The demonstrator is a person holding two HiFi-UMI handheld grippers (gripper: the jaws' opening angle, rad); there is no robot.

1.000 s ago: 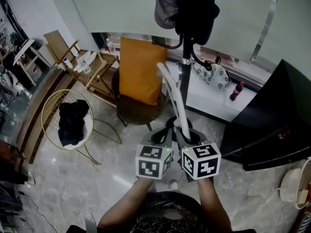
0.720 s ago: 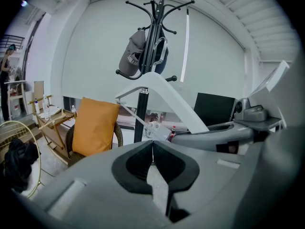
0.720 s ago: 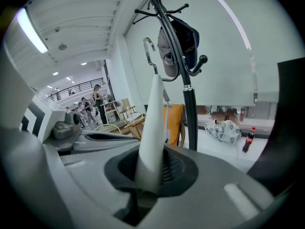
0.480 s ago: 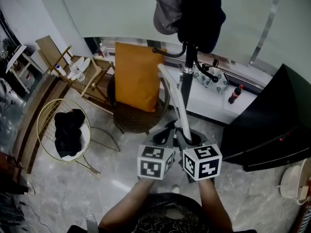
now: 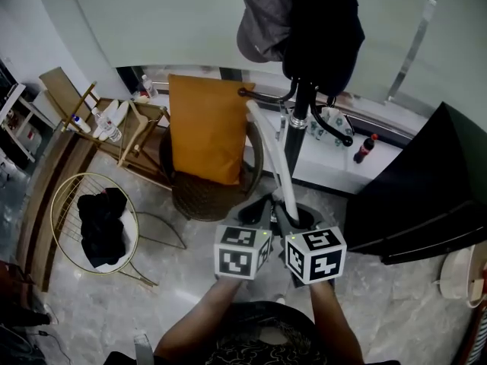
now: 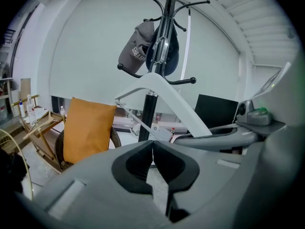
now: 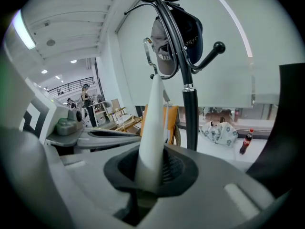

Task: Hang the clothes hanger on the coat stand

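As caps (image 5: 266, 17) crowd coat stand (image 5: 299, 128) (top), clothes hanger (image 5: 275, 147) near, cushion (image 5: 205, 128) beside.

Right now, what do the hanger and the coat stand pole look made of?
The clothes hanger is smooth white with a soft sheen and no visible grain. It's probably moulded plastic, though painted wood is possible. The coat stand has a slim black pole with glossy highlights and a bright collar ring, so it's likely painted or coated metal tube.
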